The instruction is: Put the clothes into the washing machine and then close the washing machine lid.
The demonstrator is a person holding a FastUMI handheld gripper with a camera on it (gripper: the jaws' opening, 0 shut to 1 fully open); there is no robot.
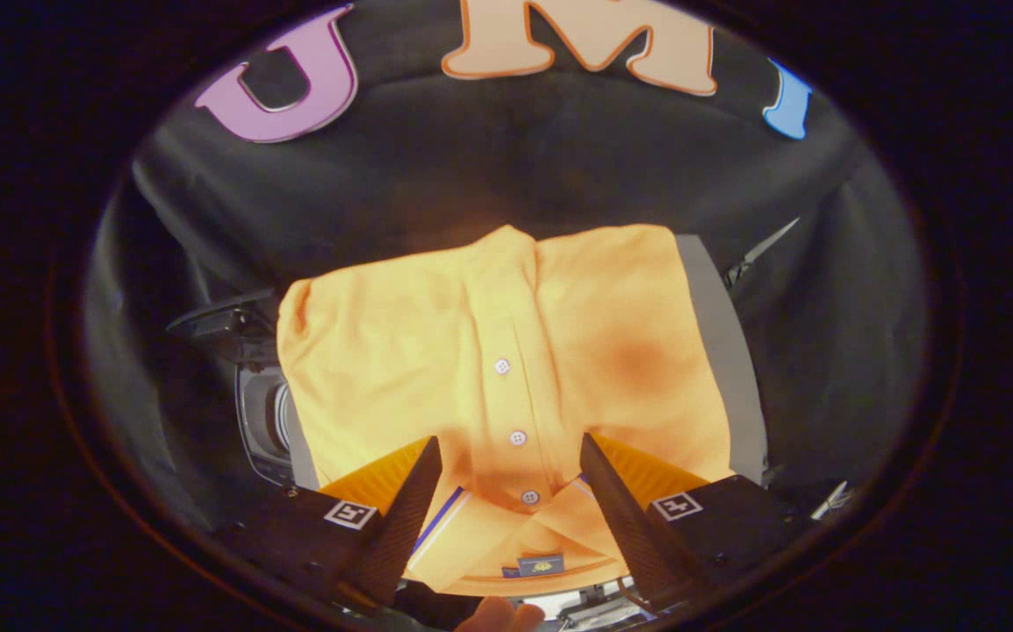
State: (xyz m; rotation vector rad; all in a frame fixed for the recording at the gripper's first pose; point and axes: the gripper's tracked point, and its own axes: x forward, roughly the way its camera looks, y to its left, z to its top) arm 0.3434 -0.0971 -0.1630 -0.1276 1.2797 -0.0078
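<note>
A folded orange polo shirt (506, 369) lies spread over the top of a grey, box-like surface (722, 351), which I take to be the washing machine, though only a strip of it peeks out along the shirt's far right side. The shirt's button placket runs straight away from the gripper, three small white buttons (518, 436) in a row, and the collar (524, 544) sits nearest, tucked down between the two fingers.

The gripper (511, 452) is spread wide, its fingers (410, 518) standing apart on either side of the collar and placket, tips resting over the cloth near the lowest buttons. Neither finger seems to be pinching anything; the fabric between them lies flat and unbunched. Whether the tips actually touch the shirt is hard to tell from this angle.

To the left of the shirt, partly hidden under its sleeve edge, a dark rounded piece of the machine (261, 421) shows, possibly a drum opening or a door, but it is too shadowed to be sure. A fingertip of the person's hand (498, 614) shows just below the collar, behind the gripper.
</note>
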